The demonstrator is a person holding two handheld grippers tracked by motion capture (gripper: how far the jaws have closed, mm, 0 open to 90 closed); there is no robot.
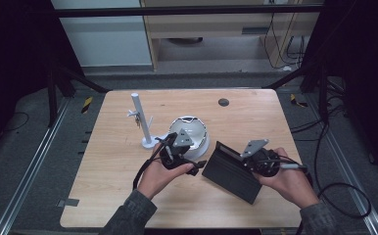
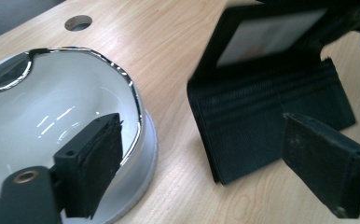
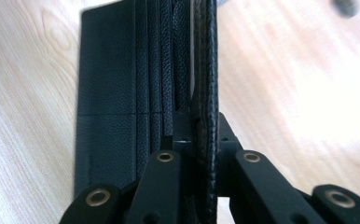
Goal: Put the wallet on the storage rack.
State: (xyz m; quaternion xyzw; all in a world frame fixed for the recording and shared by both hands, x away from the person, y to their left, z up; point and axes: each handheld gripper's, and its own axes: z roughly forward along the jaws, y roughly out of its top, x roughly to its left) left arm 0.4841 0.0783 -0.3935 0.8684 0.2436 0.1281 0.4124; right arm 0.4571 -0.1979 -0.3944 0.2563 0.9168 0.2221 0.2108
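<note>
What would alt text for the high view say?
A person at a wooden table holds the right gripper shut on an open black wallet. The left gripper, open, sits beside a white bowl and a white stand.

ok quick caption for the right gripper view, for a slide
Right gripper shut on the raised flap of an open black wallet lying on the wooden table.

On my table [image 1: 128,196] the bowl [image 1: 193,133] sits near the middle, with the upright stand [image 1: 143,122] just to its left. Right of the bowl lies the open wallet [image 1: 228,171], one flap on the wood and the other raised (edge-on in my right gripper view). My left claw [image 1: 195,169] hangs between bowl and wallet; my right claw [image 1: 248,159] sits at the raised flap. A small hole [image 1: 223,102] lies behind them.
</note>
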